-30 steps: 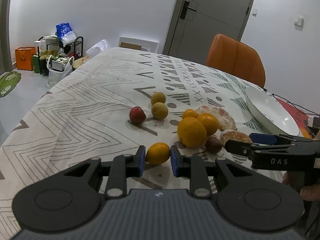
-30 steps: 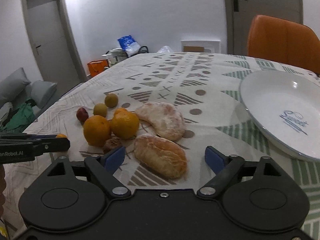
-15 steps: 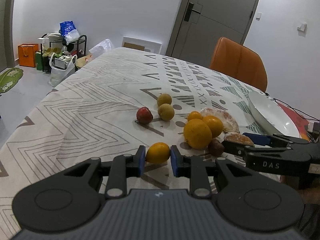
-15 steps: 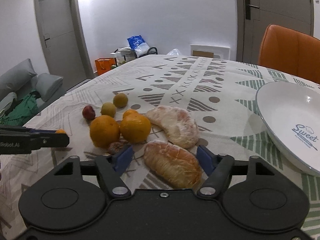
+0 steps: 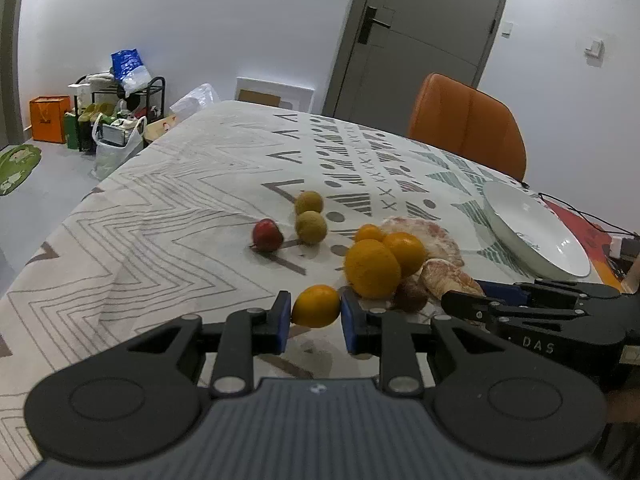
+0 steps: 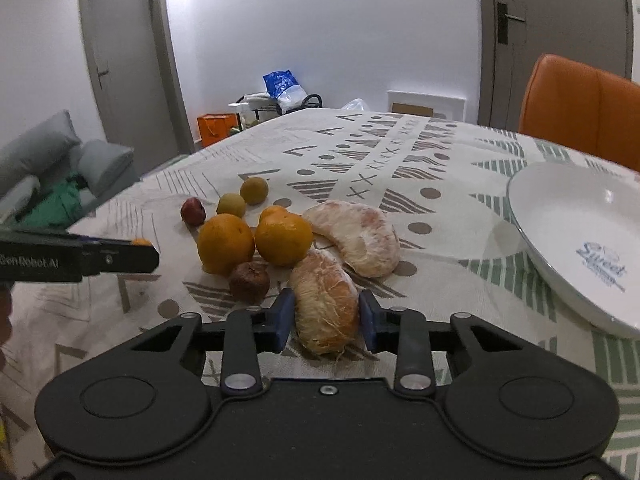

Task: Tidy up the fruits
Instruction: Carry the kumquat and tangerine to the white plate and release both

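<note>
My left gripper [image 5: 315, 312] is shut on a small orange [image 5: 316, 306], held just above the patterned tablecloth. My right gripper [image 6: 326, 316] is closing its jaws on a peeled citrus segment [image 6: 324, 304], and the blue pads touch both its sides. A second peeled segment [image 6: 356, 236] lies just beyond it. To the left of the segments sit two oranges [image 6: 226, 242] [image 6: 284, 240] and a brown shrivelled fruit [image 6: 249, 282]. Farther back are a red fruit [image 6: 193, 211] and two yellow-green fruits [image 6: 231, 205]. The white plate [image 6: 560, 216] at the right holds nothing.
An orange chair [image 6: 580, 108] stands behind the table's far right side. The left gripper's fingers [image 6: 120, 258] reach in from the left of the right wrist view. A red mat and cable [image 5: 580, 220] lie beyond the plate. Bags and a rack [image 5: 116, 120] stand on the floor.
My right gripper's jaws have closed from wide open onto the nearer peeled segment. The left gripper keeps its hold on the small orange and has hardly moved.
</note>
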`<state>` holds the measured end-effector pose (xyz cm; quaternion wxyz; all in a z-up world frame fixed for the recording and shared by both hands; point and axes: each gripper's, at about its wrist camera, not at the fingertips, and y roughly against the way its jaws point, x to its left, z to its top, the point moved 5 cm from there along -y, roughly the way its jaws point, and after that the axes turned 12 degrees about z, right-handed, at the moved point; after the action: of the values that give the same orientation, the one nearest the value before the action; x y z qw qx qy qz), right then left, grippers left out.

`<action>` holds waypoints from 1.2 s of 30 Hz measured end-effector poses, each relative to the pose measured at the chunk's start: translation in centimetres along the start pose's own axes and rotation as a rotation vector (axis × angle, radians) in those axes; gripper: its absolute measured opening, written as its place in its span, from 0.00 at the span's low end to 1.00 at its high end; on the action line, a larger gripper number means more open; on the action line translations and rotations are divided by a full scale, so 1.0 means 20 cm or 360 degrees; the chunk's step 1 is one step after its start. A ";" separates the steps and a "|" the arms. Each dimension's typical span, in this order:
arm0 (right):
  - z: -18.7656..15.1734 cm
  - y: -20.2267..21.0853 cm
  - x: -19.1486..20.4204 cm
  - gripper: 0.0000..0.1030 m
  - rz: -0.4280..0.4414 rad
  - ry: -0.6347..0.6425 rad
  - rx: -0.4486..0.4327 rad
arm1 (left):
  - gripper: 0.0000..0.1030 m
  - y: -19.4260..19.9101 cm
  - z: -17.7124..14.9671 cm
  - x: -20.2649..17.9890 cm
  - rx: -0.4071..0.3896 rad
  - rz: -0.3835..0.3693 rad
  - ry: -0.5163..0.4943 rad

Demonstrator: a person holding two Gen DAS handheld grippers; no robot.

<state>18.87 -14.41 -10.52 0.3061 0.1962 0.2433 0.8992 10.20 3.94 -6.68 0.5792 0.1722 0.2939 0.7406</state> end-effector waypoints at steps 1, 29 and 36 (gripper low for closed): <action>0.00 0.01 -0.01 0.31 0.0004 -0.0018 -0.0006 | 0.24 0.00 0.00 -0.01 -0.0001 -0.0002 -0.0007; 0.07 0.39 -0.29 0.31 -0.0064 -0.0238 -0.0370 | 0.24 -0.02 0.17 -0.48 -0.0116 -0.0106 -0.0247; 0.07 0.47 -0.39 0.31 -0.0120 -0.0279 -0.0427 | 0.24 -0.04 0.21 -0.61 -0.0135 -0.0142 -0.0275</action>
<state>21.01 -25.50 -5.83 0.3833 0.2220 0.1005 0.8909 16.58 -6.57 -2.86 0.6416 0.1975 0.2188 0.7082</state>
